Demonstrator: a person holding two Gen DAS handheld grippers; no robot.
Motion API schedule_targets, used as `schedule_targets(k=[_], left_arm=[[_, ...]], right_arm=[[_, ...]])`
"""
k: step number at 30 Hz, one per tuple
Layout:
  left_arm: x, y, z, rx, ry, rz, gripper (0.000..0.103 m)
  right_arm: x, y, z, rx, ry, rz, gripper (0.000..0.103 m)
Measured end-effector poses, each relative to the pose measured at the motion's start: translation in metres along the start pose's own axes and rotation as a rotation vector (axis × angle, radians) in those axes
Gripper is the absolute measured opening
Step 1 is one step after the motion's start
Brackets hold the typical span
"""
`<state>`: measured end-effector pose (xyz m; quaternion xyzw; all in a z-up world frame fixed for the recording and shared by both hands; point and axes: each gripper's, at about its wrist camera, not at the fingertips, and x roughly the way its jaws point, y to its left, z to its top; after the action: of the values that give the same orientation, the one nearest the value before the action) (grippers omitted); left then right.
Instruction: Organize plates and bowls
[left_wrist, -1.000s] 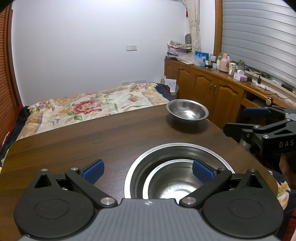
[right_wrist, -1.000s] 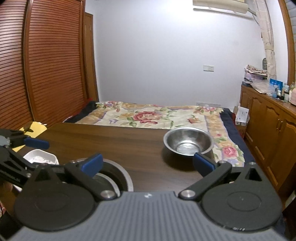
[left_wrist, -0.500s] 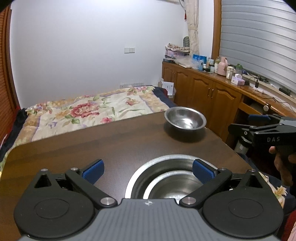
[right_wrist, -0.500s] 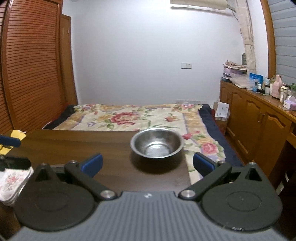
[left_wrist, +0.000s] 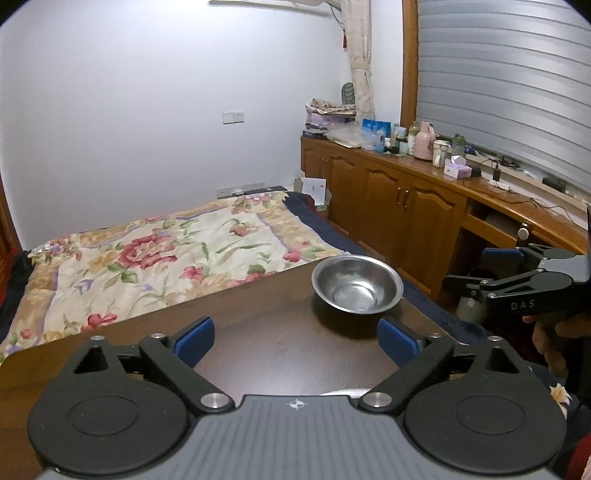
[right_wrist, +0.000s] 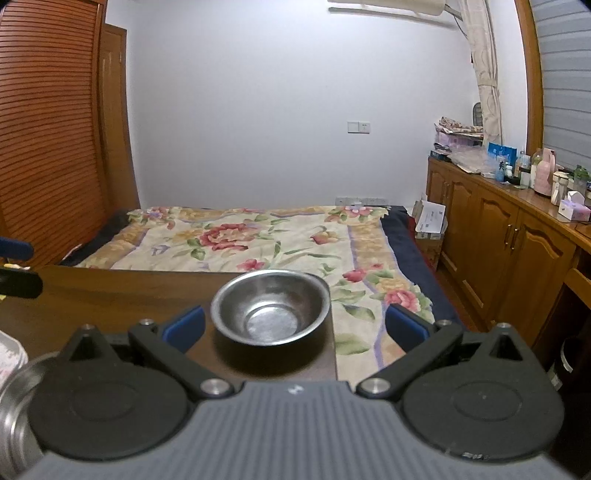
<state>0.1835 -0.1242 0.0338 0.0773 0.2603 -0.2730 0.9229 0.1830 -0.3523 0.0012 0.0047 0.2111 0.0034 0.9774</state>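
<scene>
1. The left gripper hovers above a dark wooden table with its two blue-tipped fingers spread wide and nothing between them.
2. The right gripper is also spread wide and holds nothing. In its own view, its left blue fingertip sits just beside the near rim of a small steel bowl, and its right fingertip hangs past the table's right edge, over the bed.
3. That small steel bowl stands upright and empty near the table's far right corner. In the left wrist view it lies ahead and to the right of the left gripper, apart from both fingers.
4. In the left wrist view the right gripper appears at the right edge, off the side of the table, with a person's hand around its handle.
5. At the lower left of the right wrist view, the rim of a larger steel bowl shows on the table, mostly hidden by the gripper body. Beside it is a sliver of a white dish.
6. Beyond the table is a bed with a flowered cover. Along the right wall runs a wooden cabinet with bottles and boxes on top.
</scene>
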Motion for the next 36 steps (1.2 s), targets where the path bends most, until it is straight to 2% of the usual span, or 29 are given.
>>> schedule_targets(k=[2,6,16,18,19,20,22,25,29,36], left_arm=[[0.011,-0.001,0.005,0.005,0.011,-0.001,0.093],[0.035,-0.005,0.011,0.021,0.036,0.003,0.083],[0.088,-0.002,0.028,-0.003,0.09,-0.015,0.082],[0.098,-0.002,0.029,-0.009,0.103,-0.032,0.082],[0.102,-0.001,0.03,-0.013,0.109,-0.036,0.082],[0.107,-0.001,0.031,-0.017,0.116,-0.039,0.082],[0.115,-0.001,0.032,-0.017,0.127,-0.051,0.079],[0.13,0.0,0.035,-0.021,0.157,-0.067,0.07],[0.148,0.0,0.038,-0.027,0.191,-0.093,0.063],[0.177,-0.001,0.043,-0.033,0.237,-0.132,0.063]], right_arm=[[0.005,-0.005,0.001,0.004,0.003,0.004,0.103],[0.021,-0.016,0.002,0.021,0.014,0.028,0.103],[0.055,-0.03,0.002,0.054,0.049,0.049,0.102],[0.06,-0.032,0.002,0.065,0.056,0.052,0.096],[0.064,-0.033,0.002,0.07,0.064,0.053,0.088],[0.067,-0.034,0.001,0.077,0.075,0.054,0.085],[0.073,-0.036,0.0,0.09,0.092,0.065,0.081],[0.08,-0.038,-0.002,0.113,0.118,0.077,0.068],[0.085,-0.038,-0.004,0.139,0.142,0.087,0.061],[0.091,-0.038,-0.006,0.164,0.17,0.104,0.056]])
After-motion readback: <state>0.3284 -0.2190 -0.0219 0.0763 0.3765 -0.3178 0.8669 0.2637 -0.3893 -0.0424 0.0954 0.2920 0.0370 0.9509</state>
